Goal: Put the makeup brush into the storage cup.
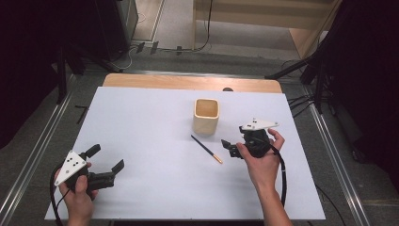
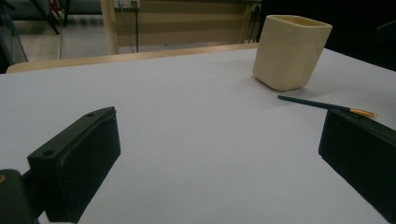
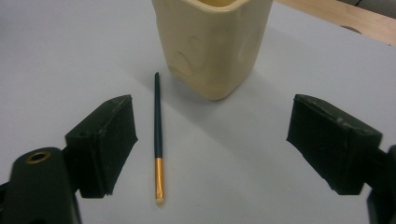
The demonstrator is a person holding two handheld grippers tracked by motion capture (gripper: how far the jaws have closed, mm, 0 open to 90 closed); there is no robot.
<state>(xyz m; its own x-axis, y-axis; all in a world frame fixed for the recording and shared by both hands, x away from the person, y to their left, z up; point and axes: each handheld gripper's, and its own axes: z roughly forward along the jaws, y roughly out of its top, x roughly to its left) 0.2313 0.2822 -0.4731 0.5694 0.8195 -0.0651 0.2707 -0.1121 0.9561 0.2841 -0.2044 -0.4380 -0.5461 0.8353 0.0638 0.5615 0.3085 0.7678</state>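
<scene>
Between the parted, empty jaws of the right gripper [image 3: 210, 149], nearer its left jaw, lies the brush [image 3: 158, 135]; cup [image 3: 212, 42] beyond. Left gripper [image 1: 106, 160] jaws: open, empty.

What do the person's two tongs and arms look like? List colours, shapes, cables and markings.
Both tongs are black, each with two blocky rectangular jaws. The left tongs carry a white three-cornered plate dotted with small dark marks, and so do the right tongs. A black cable trails from each towards the table's near edge. In the gripper views, screw holes show in the jaws and a brass-coloured ring sits at one jaw's base. Forearms are bare, no sleeves.
</scene>
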